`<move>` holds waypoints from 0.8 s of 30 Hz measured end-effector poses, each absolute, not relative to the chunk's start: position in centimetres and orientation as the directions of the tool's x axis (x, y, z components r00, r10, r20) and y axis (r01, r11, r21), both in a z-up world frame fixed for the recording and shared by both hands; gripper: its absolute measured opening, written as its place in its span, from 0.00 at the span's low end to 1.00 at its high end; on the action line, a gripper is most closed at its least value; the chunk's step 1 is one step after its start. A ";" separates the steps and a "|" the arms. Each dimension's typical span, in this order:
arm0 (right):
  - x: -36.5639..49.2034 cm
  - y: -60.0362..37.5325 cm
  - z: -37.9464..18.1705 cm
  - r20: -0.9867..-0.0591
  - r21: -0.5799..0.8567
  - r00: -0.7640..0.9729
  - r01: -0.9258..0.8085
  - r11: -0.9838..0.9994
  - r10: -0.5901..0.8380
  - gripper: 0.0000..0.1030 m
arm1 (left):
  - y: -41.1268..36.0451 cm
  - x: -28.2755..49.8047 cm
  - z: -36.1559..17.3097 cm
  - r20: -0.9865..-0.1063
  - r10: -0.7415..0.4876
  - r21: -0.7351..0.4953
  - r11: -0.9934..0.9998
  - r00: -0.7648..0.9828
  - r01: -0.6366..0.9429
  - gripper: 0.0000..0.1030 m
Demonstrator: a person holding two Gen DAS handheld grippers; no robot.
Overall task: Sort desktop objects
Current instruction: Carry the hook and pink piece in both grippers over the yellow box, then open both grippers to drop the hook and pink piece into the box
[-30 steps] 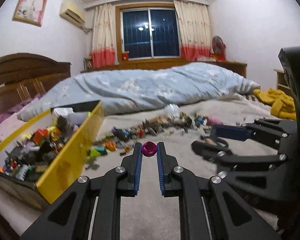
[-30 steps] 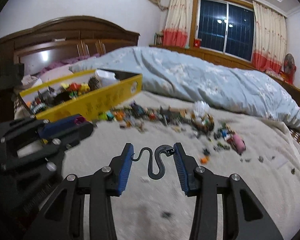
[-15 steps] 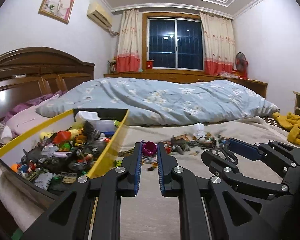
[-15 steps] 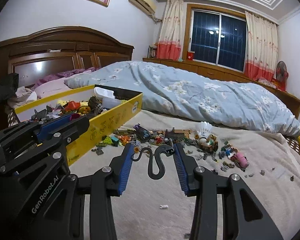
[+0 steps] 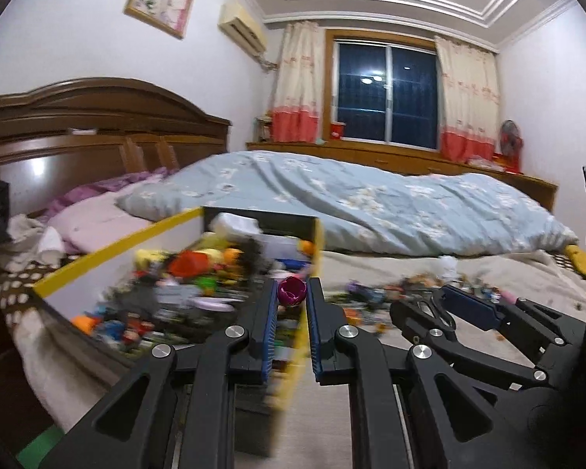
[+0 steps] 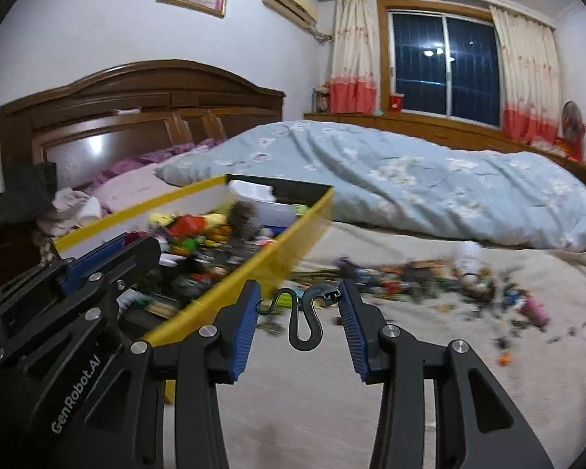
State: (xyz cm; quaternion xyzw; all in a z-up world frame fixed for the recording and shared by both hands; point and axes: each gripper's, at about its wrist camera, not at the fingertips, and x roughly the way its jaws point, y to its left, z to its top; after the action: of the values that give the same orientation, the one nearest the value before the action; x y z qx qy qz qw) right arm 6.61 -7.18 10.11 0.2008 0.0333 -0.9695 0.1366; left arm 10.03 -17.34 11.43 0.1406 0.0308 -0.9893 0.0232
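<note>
My left gripper point(image 5: 292, 293) is shut on a small magenta cup-shaped toy point(image 5: 291, 291), held over the near right corner of the yellow box point(image 5: 109, 248). The box, full of mixed small toys, appears again in the right wrist view as the yellow box point(image 6: 277, 252). My right gripper point(image 6: 299, 305) is shut on a black wavy snake-shaped toy point(image 6: 302, 318), hanging between its blue pads just right of the box's wall. The left gripper point(image 6: 109, 264) shows at the left of the right wrist view, over the box. A line of scattered small toys point(image 6: 418, 275) lies on the beige blanket.
A light blue floral duvet point(image 6: 410, 191) is heaped behind the toys. A wooden headboard point(image 6: 136, 117) stands at the left, with pillows and clothes below it. Beige blanket point(image 6: 293, 398) lies bare in front of the grippers. The right gripper's fingers point(image 5: 468, 308) reach in from the right.
Both grippers have swung left toward the yellow box, still holding their toys. The box now sits closer, and the left gripper is over its corner.
</note>
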 end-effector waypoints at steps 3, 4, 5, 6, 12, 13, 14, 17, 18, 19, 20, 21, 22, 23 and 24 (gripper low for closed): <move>6.4 -10.1 10.0 -0.398 -0.056 -0.874 0.328 -0.943 -0.280 0.40 | -19.5 10.3 11.1 -0.281 -0.075 -0.026 -0.996 -0.957 0.086 0.15; 6.4 -10.9 9.9 -0.400 -0.075 -0.871 0.342 -0.937 -0.286 0.40 | -20.1 10.4 10.9 -0.281 -0.086 -0.012 -0.996 -0.956 0.093 0.15; 6.5 -11.8 9.7 -0.399 -0.096 -0.871 0.352 -0.931 -0.288 0.40 | -20.7 10.6 10.6 -0.278 -0.096 0.006 -0.995 -0.956 0.099 0.15; 6.5 -12.5 9.5 -0.398 -0.111 -0.870 0.359 -0.927 -0.289 0.40 | -21.0 10.7 10.4 -0.274 -0.102 0.014 -0.995 -0.956 0.102 0.15; 5.8 -16.2 8.7 -0.406 -0.163 -0.859 0.403 -0.901 -0.311 0.40 | -24.2 10.4 9.7 -0.285 -0.141 0.012 -0.990 -0.948 0.144 0.15; 5.6 -16.8 8.7 -0.401 -0.167 -0.858 0.413 -0.895 -0.321 0.40 | -24.9 10.2 9.7 -0.292 -0.154 0.008 -0.987 -0.944 0.158 0.15; 5.4 -17.2 8.7 -0.398 -0.170 -0.857 0.419 -0.892 -0.326 0.40 | -25.4 10.0 9.7 -0.293 -0.164 0.006 -0.985 -0.942 0.170 0.15; 4.6 -18.3 8.6 -0.382 -0.172 -0.859 0.429 -0.886 -0.342 0.40 | -26.2 9.3 9.7 -0.296 -0.188 0.011 -0.981 -0.936 0.193 0.15; 4.2 -18.5 8.6 -0.383 -0.164 -0.856 0.434 -0.886 -0.348 0.40 | -26.2 9.1 9.7 -0.298 -0.190 0.012 -0.981 -0.935 0.196 0.15; 3.7 -18.6 8.4 -0.385 -0.153 -0.852 0.437 -0.886 -0.354 0.40 | -26.4 8.7 9.6 -0.307 -0.192 0.014 -0.980 -0.932 0.198 0.15; 3.4 -18.7 8.4 -0.387 -0.149 -0.850 0.439 -0.886 -0.357 0.40 | -26.6 8.3 9.5 -0.321 -0.191 0.011 -0.980 -0.928 0.198 0.15; 3.0 -18.8 8.2 -0.393 -0.143 -0.847 0.440 -0.886 -0.358 0.40 | -26.8 7.8 9.3 -0.341 -0.188 0.002 -0.980 -0.921 0.199 0.15; 2.4 -18.8 7.9 -0.408 -0.131 -0.840 0.442 -0.887 -0.358 0.40 | -27.1 7.3 9.0 -0.365 -0.184 -0.012 -0.979 -0.913 0.202 0.15; 1.9 -18.8 7.6 -0.427 -0.116 -0.830 0.445 -0.888 -0.360 0.40 | -27.3 6.7 8.8 -0.386 -0.182 -0.025 -0.978 -0.904 0.207 0.15; 1.3 -18.8 7.3 -0.449 -0.095 -0.816 0.448 -0.889 -0.364 0.40 | -27.5 6.2 8.6 -0.405 -0.182 -0.035 -0.976 -0.896 0.215 0.15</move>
State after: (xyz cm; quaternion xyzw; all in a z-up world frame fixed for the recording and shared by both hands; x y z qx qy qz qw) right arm 1.28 -18.82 7.27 0.2146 0.0985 -0.9478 0.2141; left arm 6.24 -27.53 8.56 0.2041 0.0396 -0.9728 0.1021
